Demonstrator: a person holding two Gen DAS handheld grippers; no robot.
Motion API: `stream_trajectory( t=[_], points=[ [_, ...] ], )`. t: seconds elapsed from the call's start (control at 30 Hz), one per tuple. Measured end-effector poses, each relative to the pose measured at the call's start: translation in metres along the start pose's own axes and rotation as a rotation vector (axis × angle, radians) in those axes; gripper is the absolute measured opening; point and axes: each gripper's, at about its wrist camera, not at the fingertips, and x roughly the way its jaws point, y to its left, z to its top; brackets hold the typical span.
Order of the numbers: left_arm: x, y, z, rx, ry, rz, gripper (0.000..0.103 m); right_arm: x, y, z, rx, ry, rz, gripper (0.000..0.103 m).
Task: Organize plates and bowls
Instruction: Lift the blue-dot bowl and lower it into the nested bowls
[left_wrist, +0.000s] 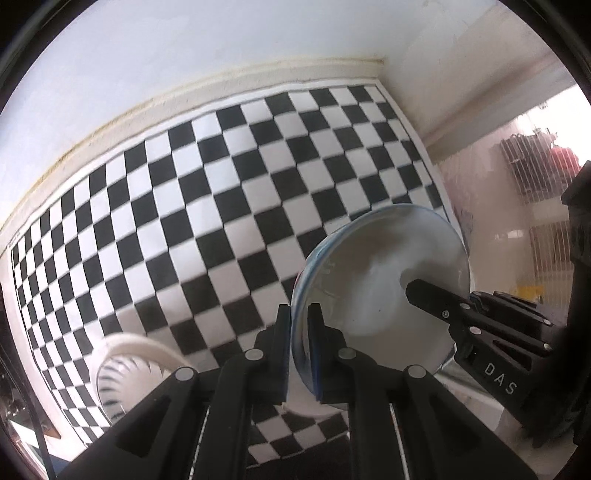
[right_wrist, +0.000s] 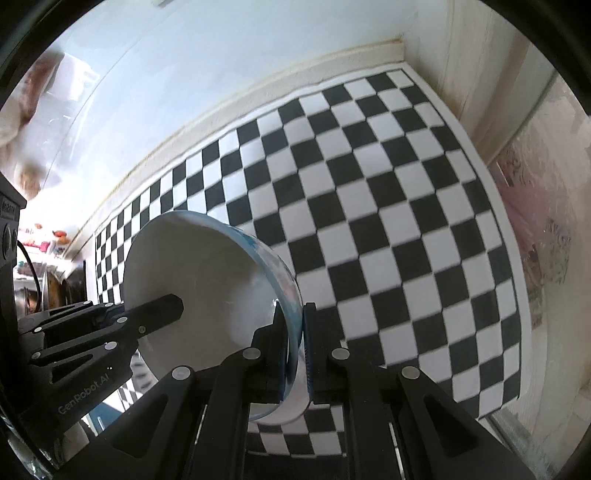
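Both grippers clamp one white bowl (left_wrist: 376, 288) by opposite rims above the checkered surface (left_wrist: 221, 192): left gripper (left_wrist: 298, 354) at 9 o'clock, right gripper (right_wrist: 294, 354) at 3 o'clock. Glazed, rigid, probably slippery and breakable; rim holds suit it.

Black-and-white checkerboard mat (left_wrist: 229, 206) lying flat, bordered along its far edge by a cream skirting strip (left_wrist: 221, 83) under a pale blue-white wall (left_wrist: 184, 40). Beside the mat's right edge, a glossy pinkish patterned surface (right_wrist: 543, 229). White wire rack (left_wrist: 532, 166) far right, blurred.
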Motion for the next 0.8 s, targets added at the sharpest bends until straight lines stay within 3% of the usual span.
stream_trajectory(
  t=[0.3, 0.8],
  points=[
    [0.023, 0.004, -0.039, 0.007, 0.080, 0.001, 0.007, 0.023, -0.006, -0.043, 0.015, 0.079, 0.008, 0.009],
    [0.056, 0.011, -0.058, -0.025, 0.170, 0.024, 0.007, 0.058, -0.012, -0.064, 0.002, 0.163, 0.001, 0.009]
  ],
)
